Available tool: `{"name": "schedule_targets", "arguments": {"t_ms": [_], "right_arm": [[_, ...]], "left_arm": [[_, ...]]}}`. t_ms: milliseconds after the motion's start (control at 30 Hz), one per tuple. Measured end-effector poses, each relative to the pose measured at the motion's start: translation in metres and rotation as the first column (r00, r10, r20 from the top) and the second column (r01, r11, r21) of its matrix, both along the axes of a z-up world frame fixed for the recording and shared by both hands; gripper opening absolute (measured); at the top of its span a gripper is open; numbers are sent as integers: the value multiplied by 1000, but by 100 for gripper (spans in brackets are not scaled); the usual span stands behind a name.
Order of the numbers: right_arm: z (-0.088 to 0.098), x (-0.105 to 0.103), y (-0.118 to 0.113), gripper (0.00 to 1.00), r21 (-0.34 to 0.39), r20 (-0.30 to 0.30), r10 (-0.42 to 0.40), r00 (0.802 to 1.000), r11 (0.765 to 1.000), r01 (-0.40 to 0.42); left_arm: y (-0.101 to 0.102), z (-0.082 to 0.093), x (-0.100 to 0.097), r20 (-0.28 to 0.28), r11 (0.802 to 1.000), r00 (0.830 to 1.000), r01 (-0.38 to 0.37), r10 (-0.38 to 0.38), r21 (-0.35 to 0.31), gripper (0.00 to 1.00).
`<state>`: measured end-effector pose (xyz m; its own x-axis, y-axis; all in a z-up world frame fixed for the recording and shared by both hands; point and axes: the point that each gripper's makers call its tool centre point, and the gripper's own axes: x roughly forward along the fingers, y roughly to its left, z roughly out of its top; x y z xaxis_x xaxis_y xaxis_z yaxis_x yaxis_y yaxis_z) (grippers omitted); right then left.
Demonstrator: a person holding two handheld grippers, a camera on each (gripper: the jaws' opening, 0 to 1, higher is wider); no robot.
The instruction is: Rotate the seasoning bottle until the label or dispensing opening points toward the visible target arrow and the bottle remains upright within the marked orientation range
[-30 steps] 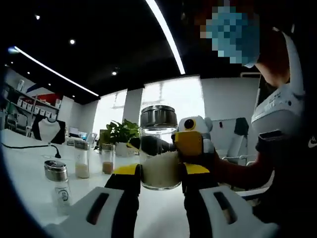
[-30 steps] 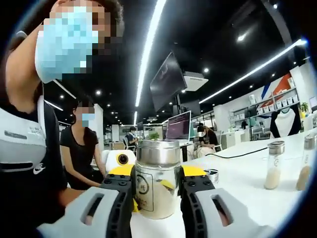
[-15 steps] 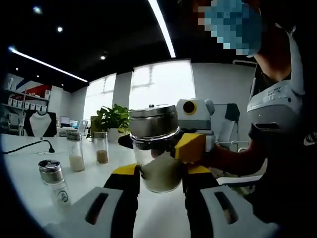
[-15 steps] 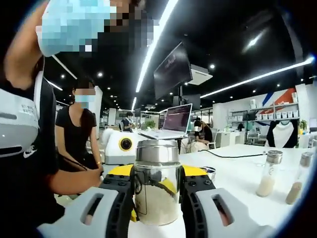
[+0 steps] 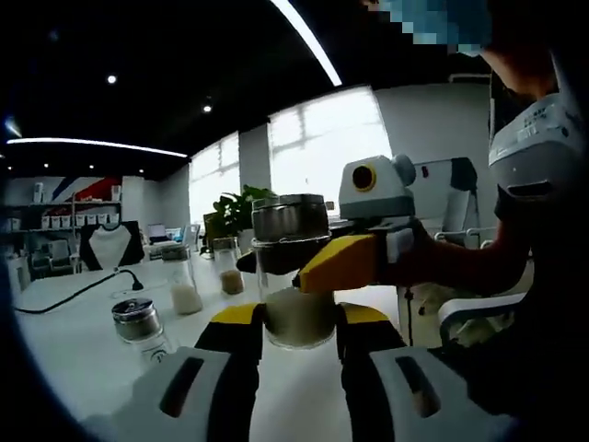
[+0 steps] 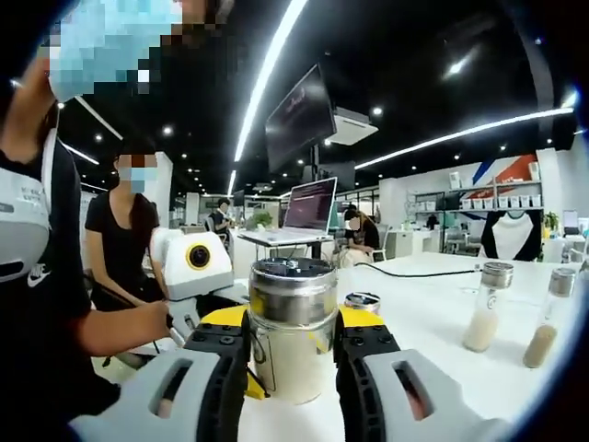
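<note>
- Bottle (image 5: 294, 276) upright between both grippers, over the white surface (image 5: 83, 341).
- Left gripper (image 5: 296, 322) clamps its glass base.
- Right gripper (image 6: 293, 345) grasps it too, just under the metal cap (image 6: 294, 290).

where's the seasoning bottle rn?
The seasoning bottle sits centre in both views, clamped between both grippers' jaws above the white table, small shakers off to its side.

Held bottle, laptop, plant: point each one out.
Held bottle (image 6: 293, 343), right gripper view, on its glass body below the metal cap.
Laptop (image 6: 308, 205), right gripper view, on its open screen.
Plant (image 5: 241, 208), left gripper view, on its leaves.
</note>
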<state>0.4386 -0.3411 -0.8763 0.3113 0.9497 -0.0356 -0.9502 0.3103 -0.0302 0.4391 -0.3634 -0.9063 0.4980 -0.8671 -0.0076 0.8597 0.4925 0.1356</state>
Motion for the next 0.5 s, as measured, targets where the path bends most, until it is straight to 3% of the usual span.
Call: {"name": "schedule_targets", "arguments": {"t_ms": [100, 333, 500], "right_arm": [[-1, 3, -1, 32, 40, -48, 12, 999, 999, -10], [-5, 11, -1, 32, 4, -47, -6, 999, 1000, 6], [-11, 23, -1, 32, -32, -48, -31, 998, 999, 30]], "left_arm": [[-2, 0, 0, -17, 1000, 1000, 6, -6, -5, 33], [-2, -4, 7, -1, 999, 999, -40, 40, 18, 34], [8, -15, 16, 38, 983, 990, -137, 133, 119, 55]]}}
